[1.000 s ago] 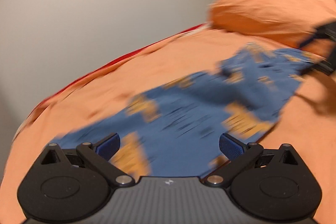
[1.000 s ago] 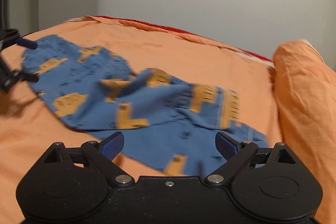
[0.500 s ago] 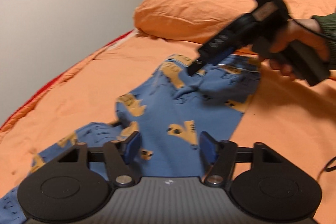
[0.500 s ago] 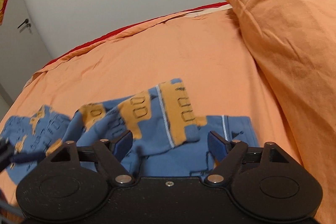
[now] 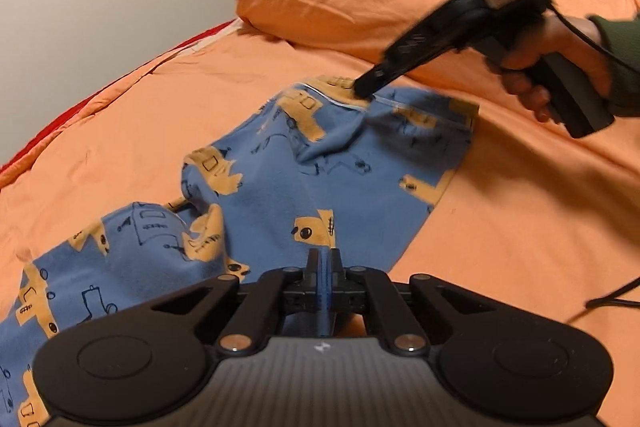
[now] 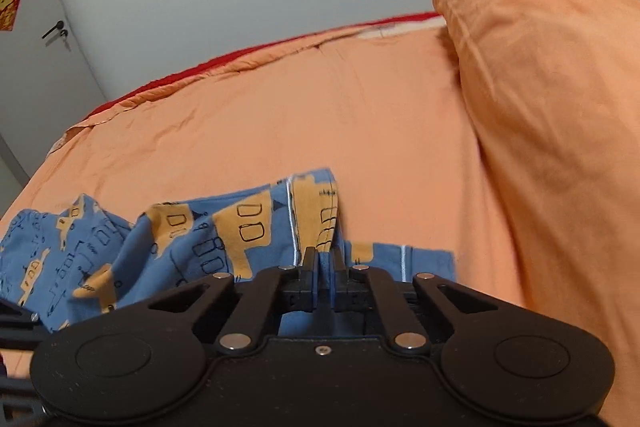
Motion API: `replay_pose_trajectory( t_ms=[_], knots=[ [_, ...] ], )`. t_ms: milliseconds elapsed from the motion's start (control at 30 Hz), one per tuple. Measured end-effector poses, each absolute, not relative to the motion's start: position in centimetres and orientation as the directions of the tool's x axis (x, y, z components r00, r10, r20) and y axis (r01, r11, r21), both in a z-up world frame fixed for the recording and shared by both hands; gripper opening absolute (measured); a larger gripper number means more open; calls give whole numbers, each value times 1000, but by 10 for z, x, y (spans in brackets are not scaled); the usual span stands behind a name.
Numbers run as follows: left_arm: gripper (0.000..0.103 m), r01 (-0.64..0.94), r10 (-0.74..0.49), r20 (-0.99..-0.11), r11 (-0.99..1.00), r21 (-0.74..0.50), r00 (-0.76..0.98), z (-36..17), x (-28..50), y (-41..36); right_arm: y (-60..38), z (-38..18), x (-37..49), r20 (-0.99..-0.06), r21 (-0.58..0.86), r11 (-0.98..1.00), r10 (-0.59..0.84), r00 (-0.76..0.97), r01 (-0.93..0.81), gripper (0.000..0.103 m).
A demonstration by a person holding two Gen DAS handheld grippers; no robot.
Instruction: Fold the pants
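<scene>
Your pants (image 5: 312, 163), blue with orange vehicle prints, lie rumpled across the orange bedspread (image 5: 500, 227), running from eight o'clock toward one o'clock in your left wrist view; the leg end is cut off at the lower left edge. Your left gripper (image 5: 324, 267) has its fingers pinched together on the near edge of the fabric. Your right gripper (image 6: 325, 267) is clamped on the waistband, which rises in a fold between the fingers. Your hand (image 5: 560, 67) and sleeve are blurred. An orange pillow (image 6: 560, 107) sits at two o'clock.
</scene>
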State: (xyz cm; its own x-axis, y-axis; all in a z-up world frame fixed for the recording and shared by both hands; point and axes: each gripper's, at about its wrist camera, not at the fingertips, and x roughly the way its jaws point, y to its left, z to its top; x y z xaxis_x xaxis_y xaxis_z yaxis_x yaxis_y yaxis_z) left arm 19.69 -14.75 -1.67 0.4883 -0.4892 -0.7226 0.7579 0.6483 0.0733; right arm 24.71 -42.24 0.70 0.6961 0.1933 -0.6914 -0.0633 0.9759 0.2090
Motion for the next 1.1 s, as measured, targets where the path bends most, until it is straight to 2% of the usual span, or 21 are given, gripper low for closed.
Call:
replay_pose_trajectory(
  t_ms=[167,267,333,367,400,467,500,567,667,767,933,967,1000,1067,1100],
  knots=[
    [1,772,-531,-729,635,-5,432,-3,196,-136,-435,46,199,-674,122,987,160,721,-105,3],
    [3,790,-554,-763,606,-95,333,-9,201,-137,-443,28,171,-715,103,993,117,689,-61,3],
    [8,772,-567,-766,617,-152,302,-8,208,-135,-442,7,156,-736,91,996,76,673,-13,5],
    [21,770,-570,-769,616,-167,290,-3,213,-136,-442,-1,149,-732,88,996,56,679,13,14],
    [48,774,-565,-775,612,-164,283,3,218,-137,-440,-6,141,-718,89,996,41,695,33,22],
    [70,791,-531,-787,605,-92,314,25,228,-147,-440,-11,127,-678,109,993,34,734,54,34],
    [73,805,-512,-796,592,-52,325,36,234,-155,-440,-12,121,-655,115,991,26,756,66,39],
    [74,833,-472,-825,553,-2,311,54,249,-177,-437,-15,115,-626,88,994,2,780,68,40],
    [86,858,-455,-831,511,52,321,61,265,-222,-435,-18,117,-610,48,999,21,792,10,40],
    [86,870,-474,-812,487,82,341,41,278,-269,-439,-22,119,-595,47,999,10,803,23,40],
    [80,898,-558,-777,439,22,292,5,290,-310,-434,-22,114,-567,52,999,44,822,-18,36],
    [76,902,-548,-788,431,21,280,-2,293,-316,-433,-22,114,-566,52,998,46,823,-20,35],
    [65,904,-534,-801,427,22,272,-8,297,-320,-433,-22,115,-567,58,998,47,823,-17,35],
    [52,901,-520,-814,433,10,259,-15,304,-327,-435,-24,118,-570,74,997,41,821,2,33],
    [52,895,-522,-813,446,-4,257,-17,308,-328,-437,-26,119,-570,83,997,41,820,7,30]
  ],
)
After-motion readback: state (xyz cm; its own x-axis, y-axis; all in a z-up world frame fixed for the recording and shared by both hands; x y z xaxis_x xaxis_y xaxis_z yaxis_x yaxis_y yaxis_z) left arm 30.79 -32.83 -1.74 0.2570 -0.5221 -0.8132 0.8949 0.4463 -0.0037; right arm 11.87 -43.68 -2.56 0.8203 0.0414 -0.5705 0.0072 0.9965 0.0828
